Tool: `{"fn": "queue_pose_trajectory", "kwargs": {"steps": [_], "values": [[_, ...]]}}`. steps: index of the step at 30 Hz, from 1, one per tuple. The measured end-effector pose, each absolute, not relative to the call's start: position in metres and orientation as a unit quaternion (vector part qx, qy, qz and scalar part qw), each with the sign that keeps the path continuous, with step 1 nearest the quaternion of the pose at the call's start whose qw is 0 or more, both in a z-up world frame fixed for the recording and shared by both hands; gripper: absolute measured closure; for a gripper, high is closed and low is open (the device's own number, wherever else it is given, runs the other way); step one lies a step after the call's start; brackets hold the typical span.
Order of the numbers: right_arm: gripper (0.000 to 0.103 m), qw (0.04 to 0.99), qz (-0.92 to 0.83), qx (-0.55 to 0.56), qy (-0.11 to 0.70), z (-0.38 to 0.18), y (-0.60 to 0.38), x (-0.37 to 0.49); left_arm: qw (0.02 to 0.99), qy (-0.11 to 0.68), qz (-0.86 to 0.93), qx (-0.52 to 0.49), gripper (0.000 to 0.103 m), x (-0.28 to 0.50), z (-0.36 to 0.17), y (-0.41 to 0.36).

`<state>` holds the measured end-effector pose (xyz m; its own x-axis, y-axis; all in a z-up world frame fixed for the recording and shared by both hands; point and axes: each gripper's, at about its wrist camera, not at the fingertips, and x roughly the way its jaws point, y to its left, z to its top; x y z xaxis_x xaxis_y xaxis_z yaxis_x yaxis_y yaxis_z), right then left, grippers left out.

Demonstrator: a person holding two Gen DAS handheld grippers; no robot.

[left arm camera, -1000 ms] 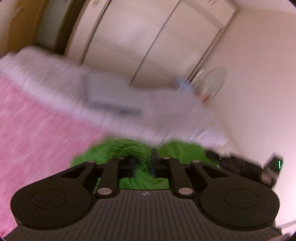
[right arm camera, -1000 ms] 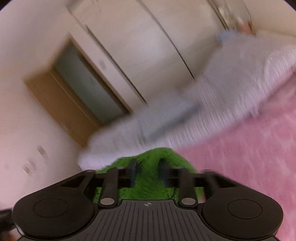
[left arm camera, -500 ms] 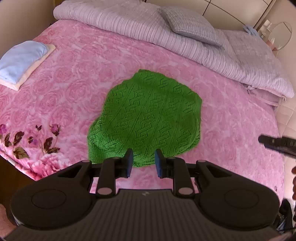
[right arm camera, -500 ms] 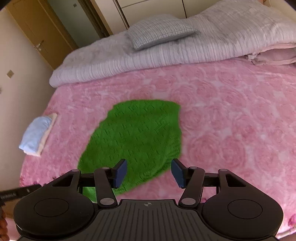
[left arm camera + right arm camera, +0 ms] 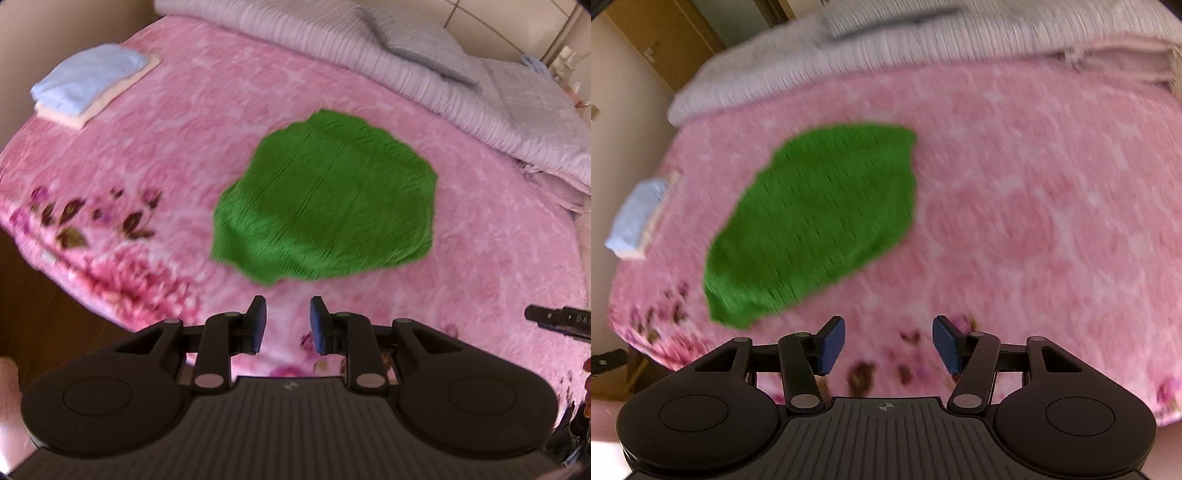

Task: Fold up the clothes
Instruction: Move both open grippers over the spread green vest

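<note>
Covering the whole scene, a pink bedspread (image 5: 207, 110) is seen with a green knitted garment (image 5: 325, 199) lying flat near its middle, compact enough to fit either a finished fold or one half made. A folded stack (image 5: 92, 81) is seen far left. Both the left gripper (image 5: 284, 325) and right gripper (image 5: 888, 345) are held above the near edge, parted and empty.

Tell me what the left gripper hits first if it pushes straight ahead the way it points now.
Probably the pink blanket just short of the green knit garment. The left gripper is open and empty, its line running toward the garment's near edge. Depth is unclear, so it may touch that edge first.
</note>
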<state>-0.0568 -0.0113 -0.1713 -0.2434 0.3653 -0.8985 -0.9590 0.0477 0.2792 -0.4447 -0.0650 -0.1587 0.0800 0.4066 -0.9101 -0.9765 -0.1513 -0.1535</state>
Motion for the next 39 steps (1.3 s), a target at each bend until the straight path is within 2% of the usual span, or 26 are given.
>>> {"fn": "queue_pose_trajectory", "kwargs": {"steps": [9,25,39], "values": [[0.046,0.521,0.636,-0.34,0.455,-0.174,-0.005,-0.114,0.572,0.289,0.609,-0.466,0.082,-0.497,-0.165,-0.059],[0.046,0.547,0.576,-0.385,0.47,-0.226,0.048,-0.294,0.647,0.364,0.476,-0.471,0.082,-0.622,-0.235,0.096],[0.046,0.52,0.579,-0.423,0.465,-0.277,0.077,-0.368,0.638,0.389,0.415,-0.518,0.082,-0.657,-0.298,0.13]]}}
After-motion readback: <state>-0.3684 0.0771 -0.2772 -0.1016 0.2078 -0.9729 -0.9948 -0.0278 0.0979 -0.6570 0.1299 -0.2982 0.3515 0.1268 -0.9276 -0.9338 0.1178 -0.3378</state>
